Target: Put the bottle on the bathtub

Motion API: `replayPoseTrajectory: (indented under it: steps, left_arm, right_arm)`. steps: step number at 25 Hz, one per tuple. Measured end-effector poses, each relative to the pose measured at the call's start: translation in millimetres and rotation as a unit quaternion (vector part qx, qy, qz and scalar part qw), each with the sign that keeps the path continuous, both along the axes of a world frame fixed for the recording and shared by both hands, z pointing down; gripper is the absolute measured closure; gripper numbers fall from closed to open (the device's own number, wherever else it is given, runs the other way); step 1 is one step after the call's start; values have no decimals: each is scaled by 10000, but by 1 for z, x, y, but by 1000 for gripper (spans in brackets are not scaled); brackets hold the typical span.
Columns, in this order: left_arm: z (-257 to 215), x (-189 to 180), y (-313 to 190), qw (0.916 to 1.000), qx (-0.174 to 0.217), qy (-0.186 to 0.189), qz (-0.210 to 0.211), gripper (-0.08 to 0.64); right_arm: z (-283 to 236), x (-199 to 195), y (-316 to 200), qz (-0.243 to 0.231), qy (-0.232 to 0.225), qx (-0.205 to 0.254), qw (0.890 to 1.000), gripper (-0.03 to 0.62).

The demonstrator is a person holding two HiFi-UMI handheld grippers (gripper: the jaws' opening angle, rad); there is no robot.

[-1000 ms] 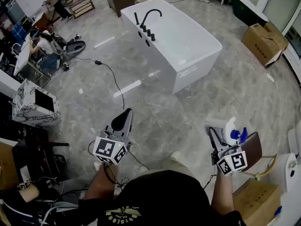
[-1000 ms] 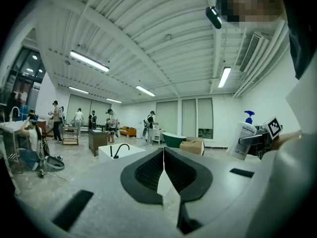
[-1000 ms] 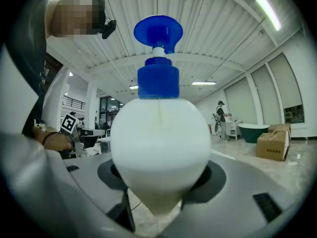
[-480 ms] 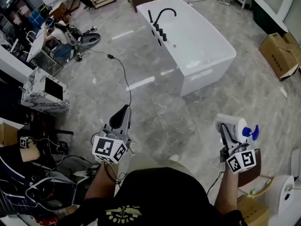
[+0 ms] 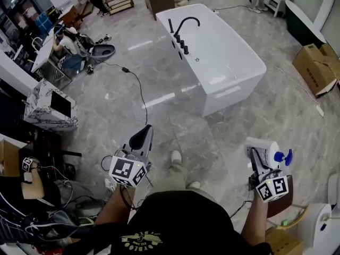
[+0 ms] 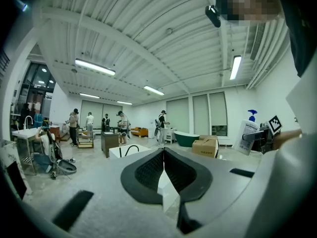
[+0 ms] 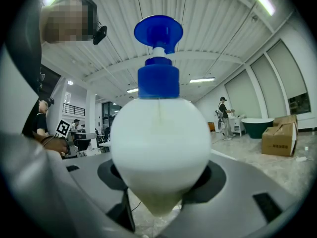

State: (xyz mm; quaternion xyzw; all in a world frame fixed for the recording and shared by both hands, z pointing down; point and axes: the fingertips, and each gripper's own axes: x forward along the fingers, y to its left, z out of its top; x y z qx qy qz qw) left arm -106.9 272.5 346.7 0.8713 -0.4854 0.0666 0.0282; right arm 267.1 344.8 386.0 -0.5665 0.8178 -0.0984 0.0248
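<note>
A white pump bottle with a blue pump head sits between the jaws of my right gripper, which is shut on it at the lower right of the head view. The bottle fills the right gripper view; it shows small at the right in the left gripper view as bottle. The white bathtub with a black faucet stands well ahead on the floor; it appears far off as bathtub. My left gripper is shut and empty, its jaws pressed together, pointing toward the tub.
Grey marble floor lies between me and the tub, crossed by a black cable. Cardboard boxes stand at the right, a marble-patterned box at the left. Several people stand far back. My foot is forward.
I have stepped forward: one foot now shows ahead and the bathtub sits a little closer and more centred. Both grippers kept their hold and pose.
</note>
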Motion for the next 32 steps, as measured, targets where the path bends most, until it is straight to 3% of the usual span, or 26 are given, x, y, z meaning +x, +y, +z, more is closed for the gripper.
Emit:
replayPoseTrajectory:
  steps: [8, 13, 23, 32]
  left_arm:
    - [22, 21, -39, 9991, -135, 108, 379, 548]
    - [26, 32, -89, 9981, -83, 122, 593, 548]
    - [7, 3, -206, 9984, 223, 147, 493, 549]
    - [26, -9, -265, 9974, 14, 157, 701, 549]
  right_arm:
    - [9, 3, -8, 254, 113, -208, 9994, 325]
    - [10, -1, -52, 359, 138, -326, 9987, 325]
    - [-31, -32, -164, 162, 337, 12, 9993, 325]
    - [-27, -55, -203, 274, 413, 12, 9988, 325]
